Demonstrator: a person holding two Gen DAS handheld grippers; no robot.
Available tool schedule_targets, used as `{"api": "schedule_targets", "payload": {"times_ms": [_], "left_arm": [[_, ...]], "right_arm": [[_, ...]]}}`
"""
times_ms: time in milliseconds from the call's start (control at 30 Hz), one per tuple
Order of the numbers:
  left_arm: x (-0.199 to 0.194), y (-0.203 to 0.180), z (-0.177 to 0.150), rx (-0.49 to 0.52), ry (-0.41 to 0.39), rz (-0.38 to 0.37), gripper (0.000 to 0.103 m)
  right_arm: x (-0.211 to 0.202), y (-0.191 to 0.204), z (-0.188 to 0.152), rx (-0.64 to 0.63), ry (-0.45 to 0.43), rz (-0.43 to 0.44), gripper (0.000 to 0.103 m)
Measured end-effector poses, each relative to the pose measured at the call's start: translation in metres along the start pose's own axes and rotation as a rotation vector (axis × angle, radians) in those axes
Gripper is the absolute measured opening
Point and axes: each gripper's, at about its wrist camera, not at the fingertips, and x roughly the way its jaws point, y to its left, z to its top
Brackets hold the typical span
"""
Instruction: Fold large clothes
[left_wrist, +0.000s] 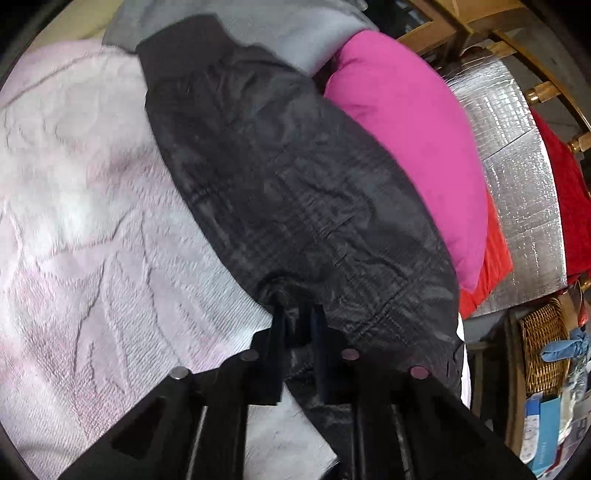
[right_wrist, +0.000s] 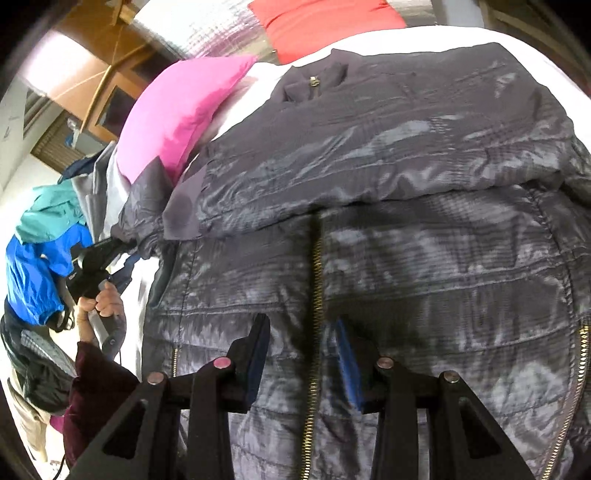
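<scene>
Dark quilted jacket (right_wrist: 369, 229), spread on bed (left_wrist: 74, 221): left hand-held gripper (left_wrist: 299, 314) pinched shut on sleeve (left_wrist: 280, 177), right hand-held gripper (right_wrist: 301, 325) part-open over zip (right_wrist: 317, 295), holding nothing; sleeve-fold underway, next lay sleeve across body.

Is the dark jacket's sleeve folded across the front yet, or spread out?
Folded across. In the right wrist view the sleeve lies over the dark jacket chest, covering the zipper top; the left gripper pinches its cuff end.
</scene>
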Motion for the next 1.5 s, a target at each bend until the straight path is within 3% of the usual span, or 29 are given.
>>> {"api": "schedule_targets", "payload": {"times_ms": [200,400,500,633,733,800,833,867,900,933,967,1000,1067,1133,1200,1267,1433,1500], "left_arm": [[-0.031,-0.043,-0.004,0.101,-0.119,-0.006,0.004],[-0.056,-0.103,-0.032,0.258,-0.154,-0.058,0.004],[-0.059,-0.132,-0.064,0.348,-0.111,-0.099,0.004],[-0.036,-0.165,-0.122,0.467,0.013,-0.106,0.004],[0.000,-0.173,-0.169,0.571,0.120,-0.021,0.004],[0.019,-0.173,-0.181,0.593,0.189,0.039,0.004],[0.020,-0.172,-0.182,0.591,0.212,0.035,0.004],[0.019,-0.171,-0.179,0.578,0.246,0.027,0.005],[0.017,-0.170,-0.175,0.564,0.282,0.025,0.014],[0.013,-0.166,-0.169,0.538,0.338,0.025,0.036],[0.004,-0.159,-0.160,0.507,0.347,0.006,0.046],[-0.009,-0.154,-0.159,0.489,0.323,-0.012,0.056],[-0.045,-0.142,-0.147,0.458,0.240,-0.049,0.057],[-0.066,-0.132,-0.129,0.434,0.209,-0.090,0.072],[-0.081,-0.112,-0.103,0.359,0.138,-0.097,0.080],[-0.081,-0.087,-0.079,0.259,0.100,-0.090,0.080],[-0.042,-0.027,-0.042,-0.071,0.154,-0.168,0.079],[-0.029,-0.020,-0.033,-0.136,0.149,-0.193,0.079]], "right_arm": [[-0.011,-0.015,0.003,0.016,-0.041,-0.028,0.041],[-0.025,-0.026,0.007,0.056,-0.085,-0.029,0.040],[-0.030,-0.027,0.008,0.069,-0.106,-0.029,0.040],[-0.035,-0.030,0.010,0.091,-0.131,-0.031,0.040],[-0.035,-0.030,0.013,0.099,-0.138,-0.038,0.041],[-0.035,-0.032,0.015,0.104,-0.136,-0.046,0.041],[-0.034,-0.034,0.015,0.109,-0.134,-0.050,0.040],[-0.034,-0.035,0.016,0.115,-0.132,-0.051,0.041],[-0.033,-0.038,0.016,0.124,-0.130,-0.049,0.041],[-0.034,-0.040,0.016,0.133,-0.131,-0.044,0.041],[-0.035,-0.042,0.016,0.141,-0.131,-0.040,0.042],[-0.035,-0.043,0.017,0.148,-0.133,-0.034,0.044],[-0.037,-0.046,0.017,0.165,-0.139,-0.019,0.047],[-0.038,-0.045,0.016,0.174,-0.140,-0.003,0.050],[-0.038,-0.041,0.014,0.173,-0.140,0.009,0.051],[-0.036,-0.035,0.013,0.154,-0.136,0.014,0.051],[-0.028,-0.024,0.013,0.124,-0.133,0.009,0.051],[-0.024,-0.023,0.015,0.119,-0.131,-0.001,0.051]]}}
